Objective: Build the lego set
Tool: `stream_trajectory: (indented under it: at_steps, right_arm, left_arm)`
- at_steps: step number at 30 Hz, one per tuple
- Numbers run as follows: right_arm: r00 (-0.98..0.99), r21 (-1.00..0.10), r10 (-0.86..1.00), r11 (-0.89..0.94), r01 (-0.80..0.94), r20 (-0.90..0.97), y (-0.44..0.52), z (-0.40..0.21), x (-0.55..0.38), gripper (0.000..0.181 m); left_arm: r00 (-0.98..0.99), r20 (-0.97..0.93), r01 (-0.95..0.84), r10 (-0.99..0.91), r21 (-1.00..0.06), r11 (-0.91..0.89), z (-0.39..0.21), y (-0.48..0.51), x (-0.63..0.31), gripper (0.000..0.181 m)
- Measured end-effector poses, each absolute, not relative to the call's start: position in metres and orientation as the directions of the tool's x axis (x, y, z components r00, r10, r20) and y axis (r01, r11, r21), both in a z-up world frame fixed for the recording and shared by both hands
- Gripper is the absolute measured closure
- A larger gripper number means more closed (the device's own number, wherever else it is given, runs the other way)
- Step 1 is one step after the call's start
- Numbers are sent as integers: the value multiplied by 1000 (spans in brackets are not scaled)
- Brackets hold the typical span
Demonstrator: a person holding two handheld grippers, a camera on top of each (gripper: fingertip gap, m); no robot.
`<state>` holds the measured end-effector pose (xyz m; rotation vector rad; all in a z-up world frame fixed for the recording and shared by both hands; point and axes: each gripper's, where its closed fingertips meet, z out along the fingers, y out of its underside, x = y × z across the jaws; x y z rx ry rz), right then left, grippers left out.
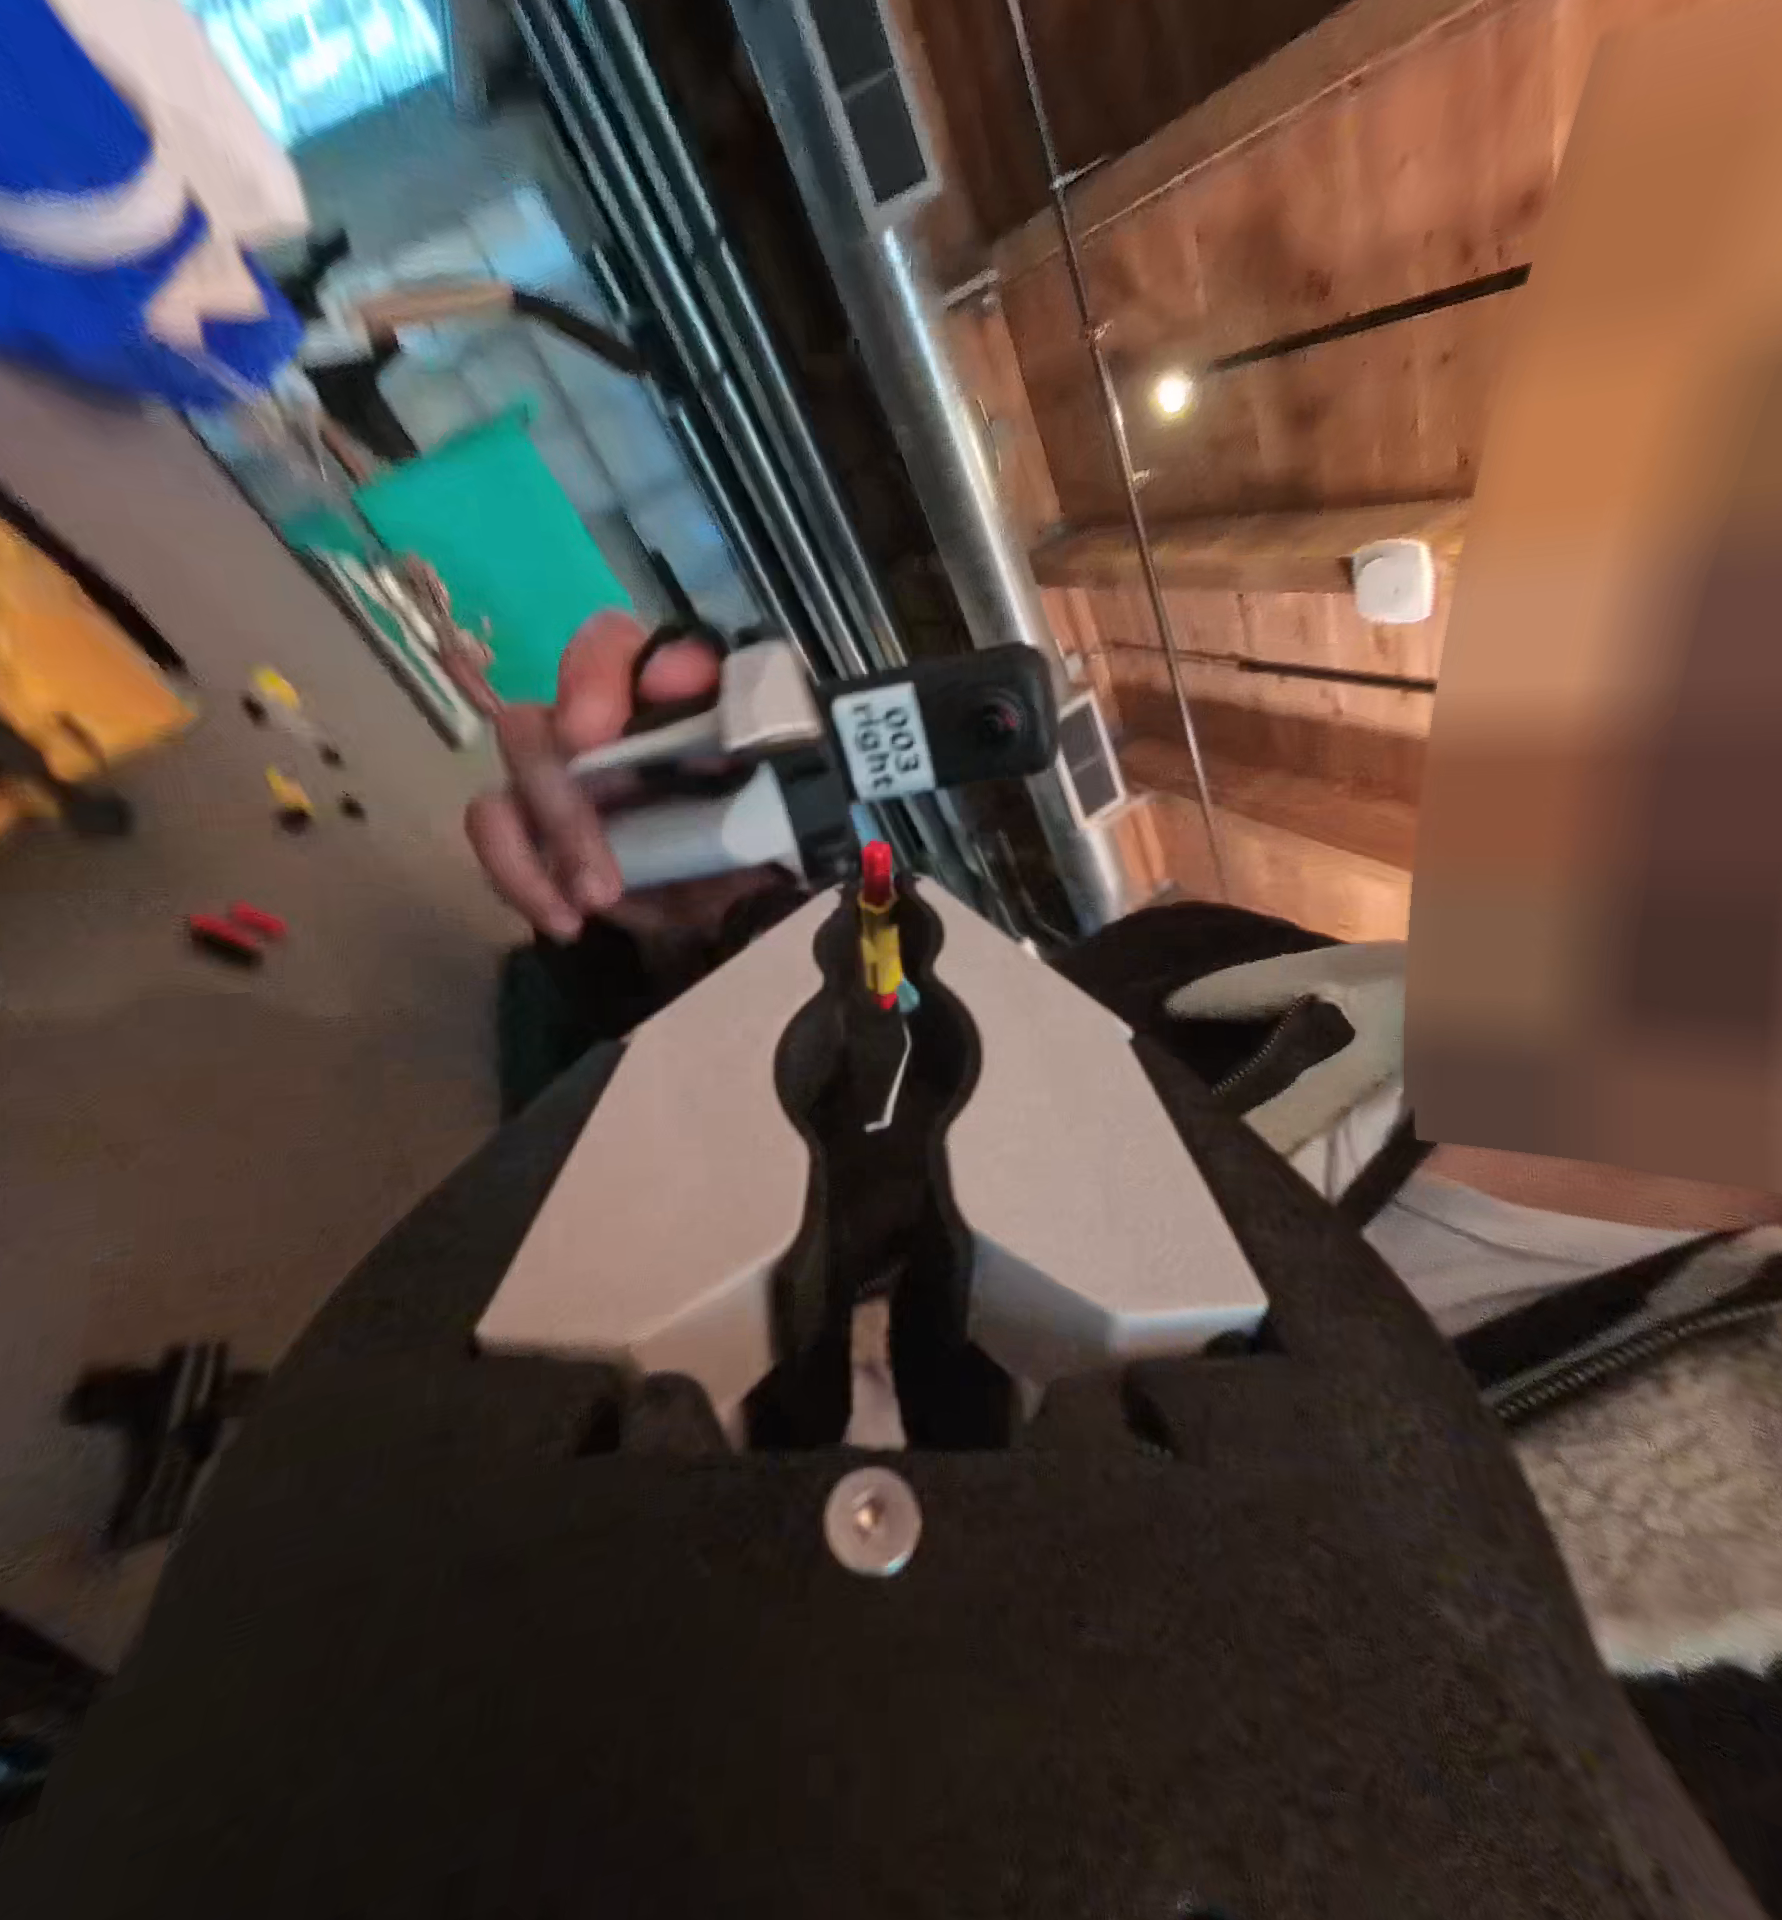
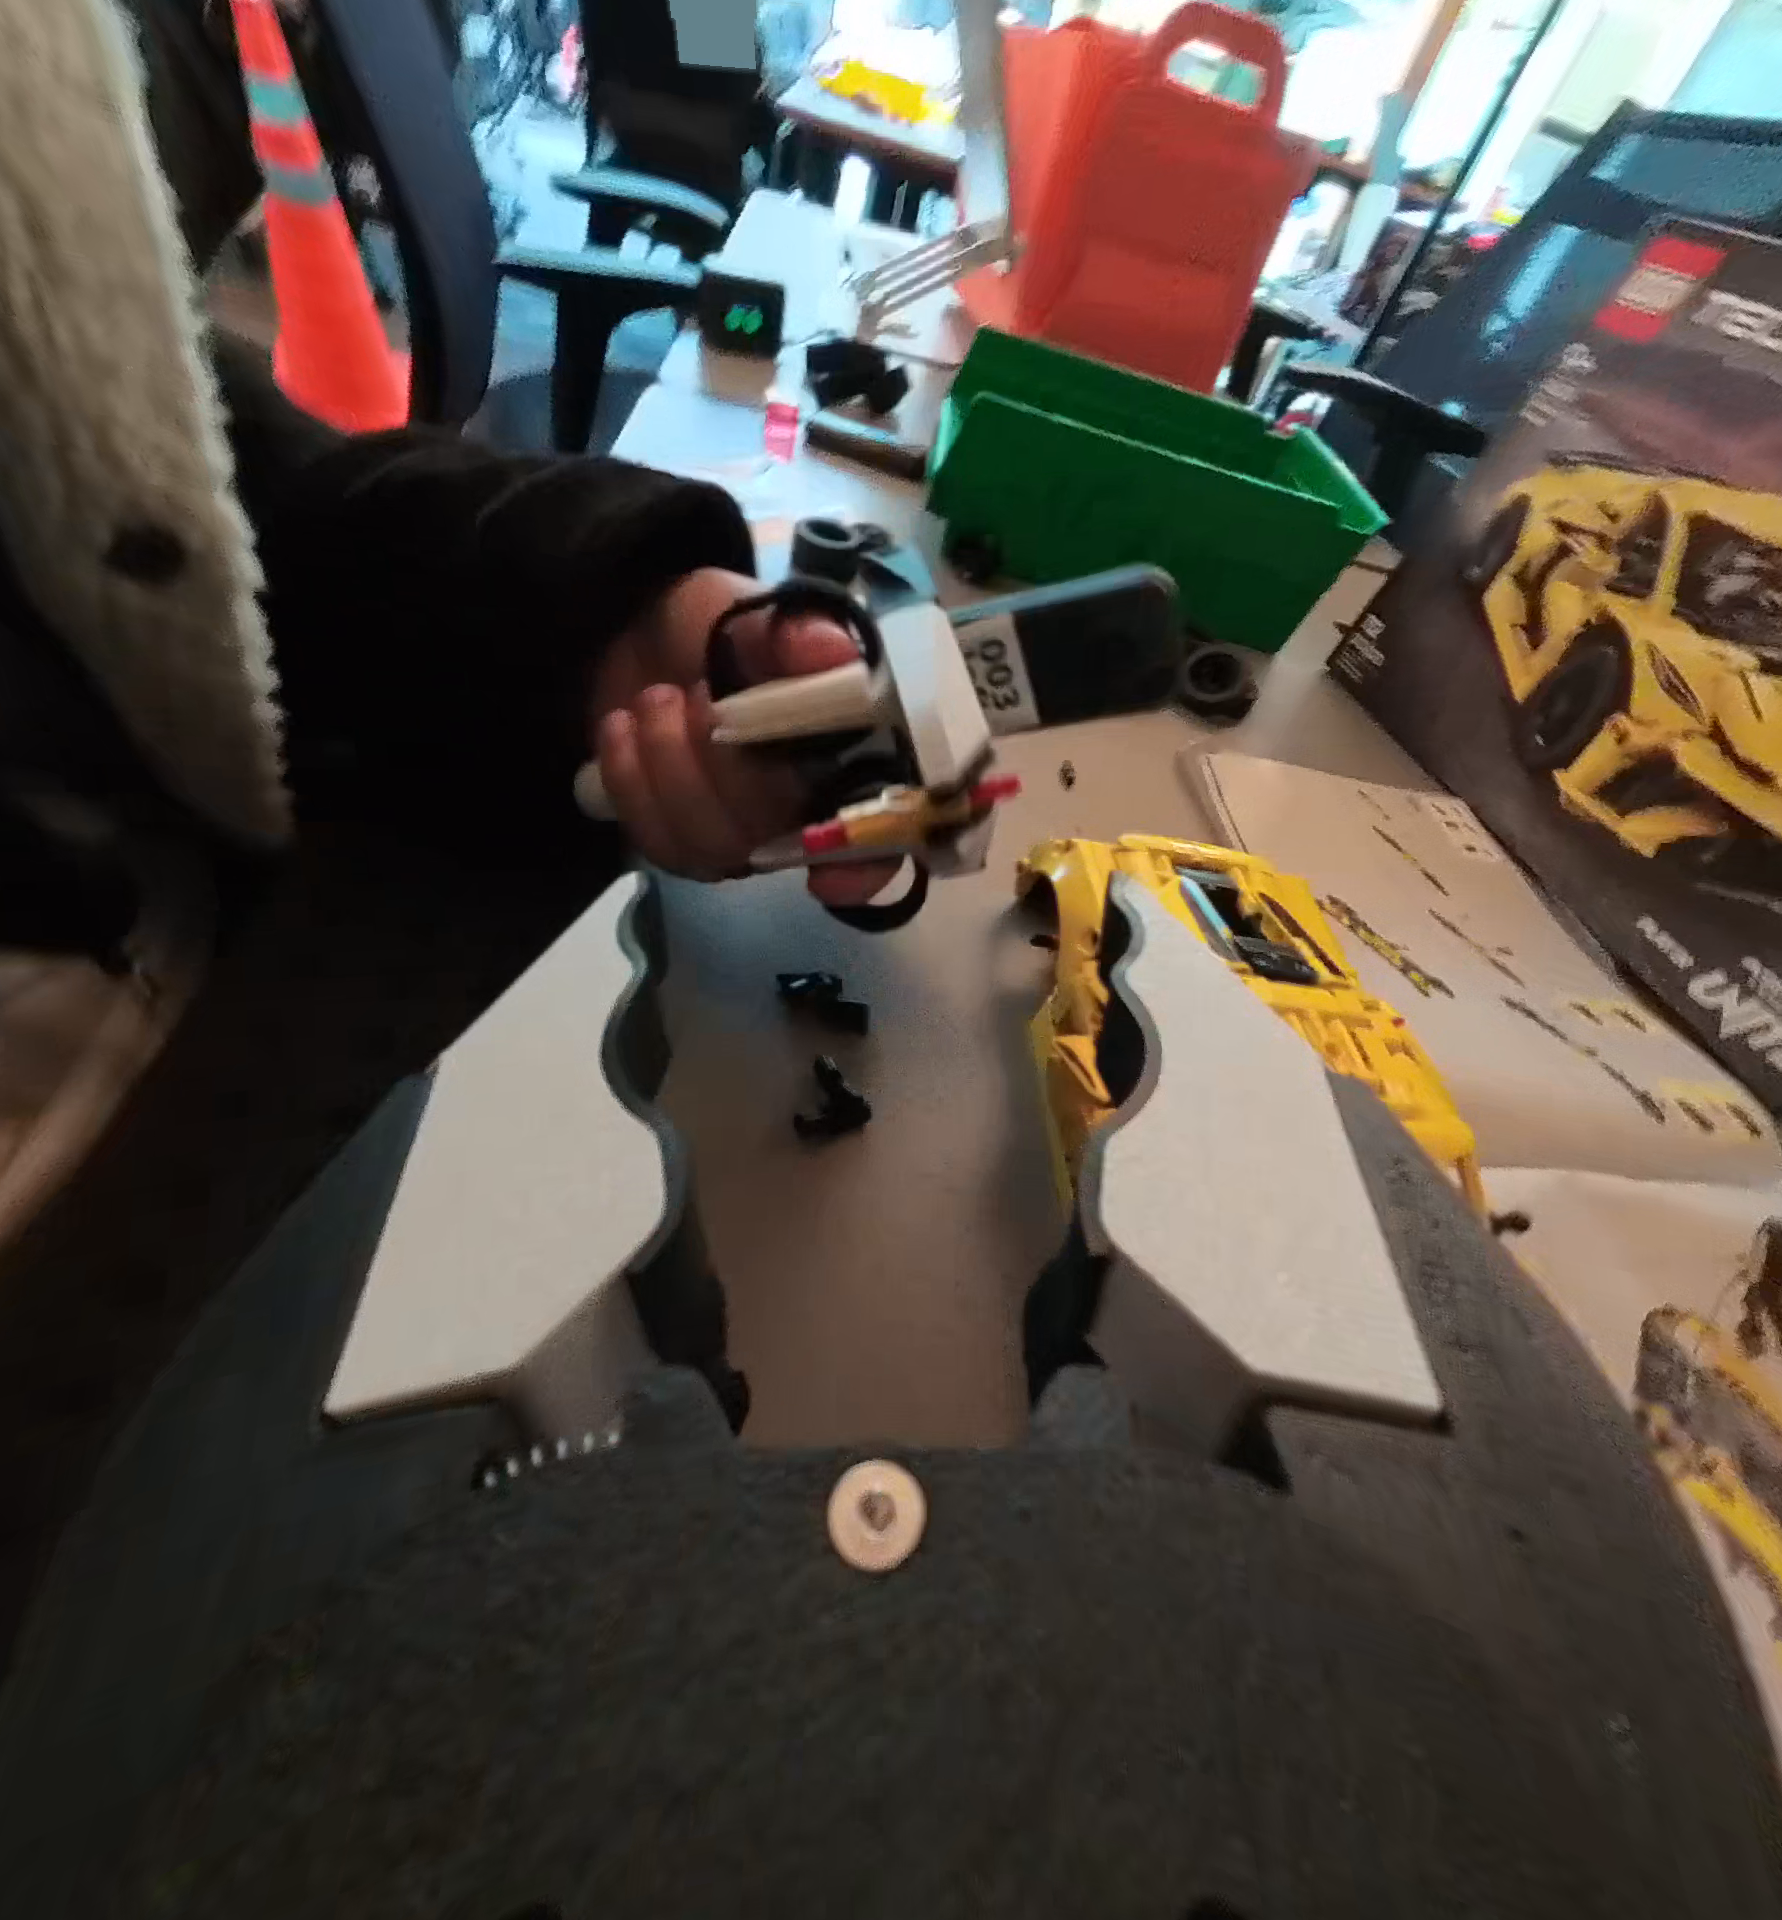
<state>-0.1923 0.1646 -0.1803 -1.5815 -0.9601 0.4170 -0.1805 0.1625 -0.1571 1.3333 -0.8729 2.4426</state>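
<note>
Right gripper (image 2: 882, 997) wide | yellow car (image 2: 1271, 997) behind | black pieces (image 2: 827, 1049) between

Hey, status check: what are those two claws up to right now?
Left gripper shut on small red-and-yellow piece, held in the air. Right gripper open, empty, above yellow car. Nothing blocking.
</note>
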Motion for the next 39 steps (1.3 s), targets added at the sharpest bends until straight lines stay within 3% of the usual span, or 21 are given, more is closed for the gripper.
stream_trajectory:
  at_steps: [4,14,21,23,31,39]
  right_arm:
    - [507,-893,806,58,446,305,158,-185,-202,102]
    - [452,-788,825,-14,616,339,155,-203,-207,132]
    - [453,-735,806,-33,677,381,160,-203,-202,132]
    - [464,-707,775,-31,706,429,165,-203,-195,132]
    - [454,-636,725,-29,771,517,170,-205,-190,138]
    - [506,-690,738,-77,720,446,173,-208,-189,138]
  left_arm:
    - [-563,822,-528,-93,-443,-725,-161,143,-184,175]
    - [-494,863,-596,-106,-425,-681,-179,135,-181,175]
    - [-504,846,-546,-172,-467,-696,-178,140,-179,174]
    - [-507,833,-529,-223,-504,-683,-180,140,-179,167]
    - [-490,825,-513,-281,-534,-672,-187,142,-175,174]
    - [-470,834,-510,-288,-523,-683,-190,145,-173,174]
